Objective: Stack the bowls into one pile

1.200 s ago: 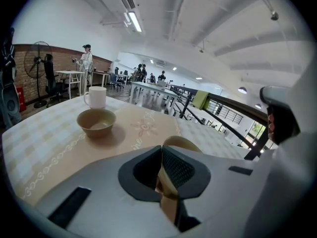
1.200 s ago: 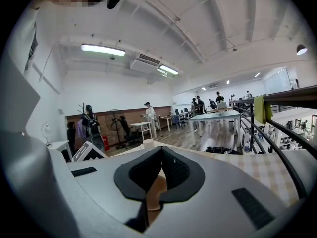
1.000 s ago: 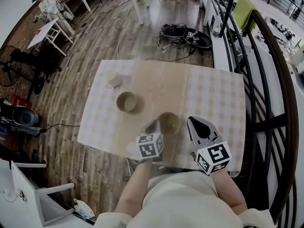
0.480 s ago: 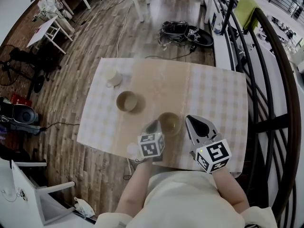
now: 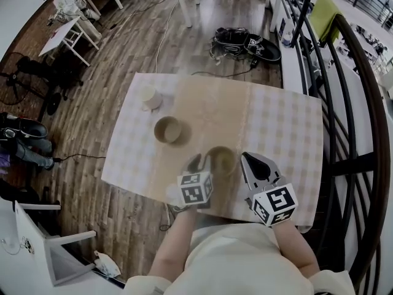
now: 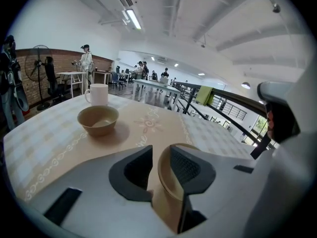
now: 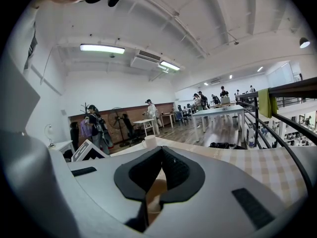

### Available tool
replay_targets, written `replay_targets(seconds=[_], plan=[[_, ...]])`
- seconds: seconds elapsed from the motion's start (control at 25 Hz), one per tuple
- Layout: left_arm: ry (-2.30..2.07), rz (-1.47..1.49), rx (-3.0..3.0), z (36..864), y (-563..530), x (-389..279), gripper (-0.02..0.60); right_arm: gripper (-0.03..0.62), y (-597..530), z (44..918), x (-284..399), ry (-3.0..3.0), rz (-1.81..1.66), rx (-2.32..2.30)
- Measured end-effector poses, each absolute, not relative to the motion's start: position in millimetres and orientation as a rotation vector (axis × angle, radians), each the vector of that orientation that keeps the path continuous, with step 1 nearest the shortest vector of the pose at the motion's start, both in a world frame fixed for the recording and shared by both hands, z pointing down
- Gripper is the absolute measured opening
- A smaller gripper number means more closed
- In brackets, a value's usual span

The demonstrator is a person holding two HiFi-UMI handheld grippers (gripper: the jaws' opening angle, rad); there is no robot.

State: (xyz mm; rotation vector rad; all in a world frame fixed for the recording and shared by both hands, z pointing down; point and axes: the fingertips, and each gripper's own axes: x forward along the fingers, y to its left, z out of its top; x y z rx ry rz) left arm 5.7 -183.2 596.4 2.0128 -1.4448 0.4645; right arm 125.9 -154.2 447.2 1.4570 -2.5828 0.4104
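Observation:
Two tan bowls stand on the checked tablecloth. The far bowl [image 5: 167,129] [image 6: 98,120] sits alone toward the table's left. The near bowl [image 5: 221,160] [image 6: 164,175] is by the front edge, and my left gripper [image 5: 202,161] [image 6: 158,155] is shut on its left rim, one jaw inside the bowl and one outside. My right gripper [image 5: 256,161] [image 7: 161,152] hovers just right of that bowl, shut with nothing between its jaws.
A white cup [image 5: 148,97] [image 6: 97,94] stands at the table's far left corner. The table [image 5: 276,121] drops off just below both grippers. A black railing [image 5: 344,103] runs along the right. Bags [image 5: 242,43] lie on the floor beyond the table.
Both grippers and both bowls keep their places. The head view has drifted slightly, and a person's legs have come into sight at the far left.

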Motion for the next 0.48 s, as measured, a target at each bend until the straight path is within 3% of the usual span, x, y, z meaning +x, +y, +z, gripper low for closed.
replay_targets(seconds=[0.48], plan=[[-1.602,0.312,1.954,554.8,-198.3,-58.6,0.06,0.0,-156.4,452.0,86.8,-2.609,0.42,1.351]])
